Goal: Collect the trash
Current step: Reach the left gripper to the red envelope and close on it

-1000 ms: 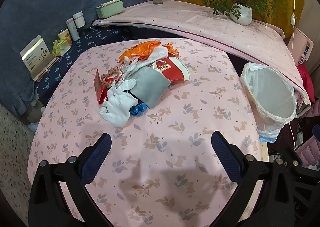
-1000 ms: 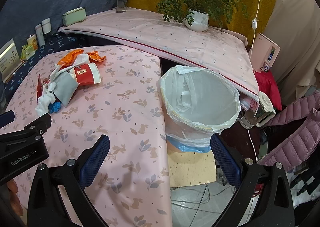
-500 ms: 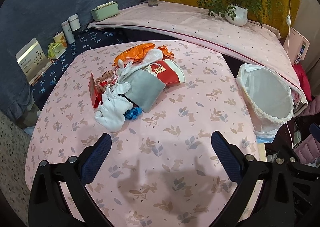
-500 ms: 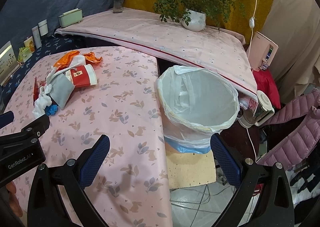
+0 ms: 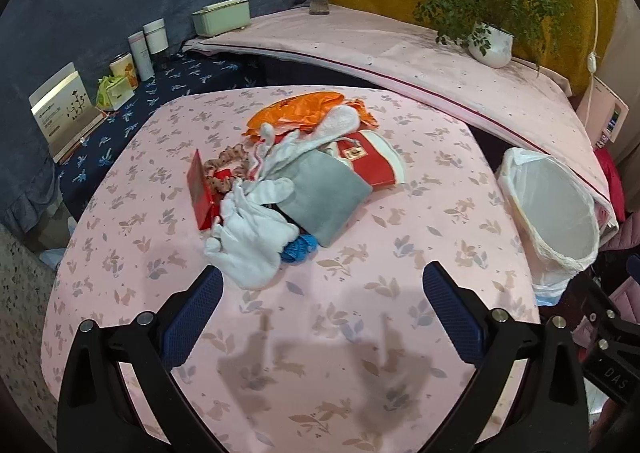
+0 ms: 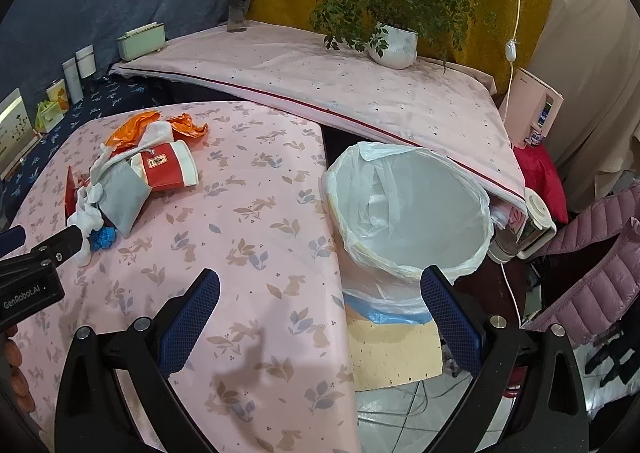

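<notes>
Trash pile (image 5: 296, 189) sits mid-bench (image 5: 400, 253), glove (image 5: 248, 237) at the front of it, paper cup (image 5: 372, 163) toward the back right. Lined bin (image 6: 408, 213) stands just off the bench's right edge. Shelf (image 6: 320, 89) runs behind both, potted plant (image 6: 394, 45) on it.

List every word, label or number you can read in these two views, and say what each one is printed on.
"GenRobot.AI": white print on the black body of the left gripper, seen from the right wrist.
"DAS": partial letters on the black gripper body at the lower right edge of the left wrist view.
Red paper cup label: too small to read.
White-and-gold standing card: print blurred.
Pink wall device screen: unreadable.
</notes>
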`<state>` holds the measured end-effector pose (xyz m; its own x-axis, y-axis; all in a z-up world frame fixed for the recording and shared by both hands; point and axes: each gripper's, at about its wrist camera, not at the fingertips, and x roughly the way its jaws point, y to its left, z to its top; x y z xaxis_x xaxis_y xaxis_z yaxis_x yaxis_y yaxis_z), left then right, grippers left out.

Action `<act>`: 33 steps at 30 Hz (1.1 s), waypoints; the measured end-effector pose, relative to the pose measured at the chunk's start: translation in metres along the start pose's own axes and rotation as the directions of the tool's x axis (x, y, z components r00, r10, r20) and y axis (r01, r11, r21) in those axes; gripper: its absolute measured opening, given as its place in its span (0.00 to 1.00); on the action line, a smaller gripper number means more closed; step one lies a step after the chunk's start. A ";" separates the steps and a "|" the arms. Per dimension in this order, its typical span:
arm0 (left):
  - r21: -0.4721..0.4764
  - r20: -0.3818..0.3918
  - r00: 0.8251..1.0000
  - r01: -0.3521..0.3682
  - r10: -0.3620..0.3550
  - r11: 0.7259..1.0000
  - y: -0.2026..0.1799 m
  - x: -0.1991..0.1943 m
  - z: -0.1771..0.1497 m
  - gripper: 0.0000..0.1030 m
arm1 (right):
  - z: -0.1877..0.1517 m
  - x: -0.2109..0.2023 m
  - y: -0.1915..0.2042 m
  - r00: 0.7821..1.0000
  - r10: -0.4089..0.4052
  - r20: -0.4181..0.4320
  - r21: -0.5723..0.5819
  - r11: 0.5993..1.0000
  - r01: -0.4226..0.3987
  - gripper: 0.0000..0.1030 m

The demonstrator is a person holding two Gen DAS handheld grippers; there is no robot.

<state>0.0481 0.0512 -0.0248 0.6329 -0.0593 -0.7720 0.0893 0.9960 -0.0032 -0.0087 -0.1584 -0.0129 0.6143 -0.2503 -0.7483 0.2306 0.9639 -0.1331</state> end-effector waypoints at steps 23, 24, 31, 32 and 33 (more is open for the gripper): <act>-0.235 -0.087 0.996 -0.046 0.026 0.971 0.136 0.107 0.056 0.72 | 0.079 0.051 0.148 0.968 0.249 0.020 -0.130 0.961 -0.244 0.92; -0.238 -0.091 0.996 -0.038 0.017 0.971 0.138 0.110 0.056 0.67 | 0.083 0.054 0.156 0.966 0.258 0.018 -0.134 0.958 -0.253 0.92; -0.274 -0.112 0.991 0.038 -0.071 0.961 0.152 0.126 0.053 0.16 | 0.096 0.073 0.201 0.947 0.320 -0.013 -0.172 0.933 -0.318 0.75; -0.283 -0.111 0.990 0.048 -0.082 0.958 0.154 0.126 0.052 0.12 | 0.097 0.075 0.207 0.944 0.331 -0.022 -0.176 0.928 -0.329 0.72; -0.286 -0.110 0.990 0.049 -0.084 0.957 0.155 0.126 0.052 0.09 | 0.097 0.077 0.213 0.940 0.341 -0.030 -0.183 0.922 -0.341 0.68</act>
<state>0.1813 0.1948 -0.0897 0.5351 -0.1348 -0.8340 -0.1031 0.9694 -0.2229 0.1613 0.0184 -0.0358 0.6334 0.0964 -0.7678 -0.1345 0.9908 0.0134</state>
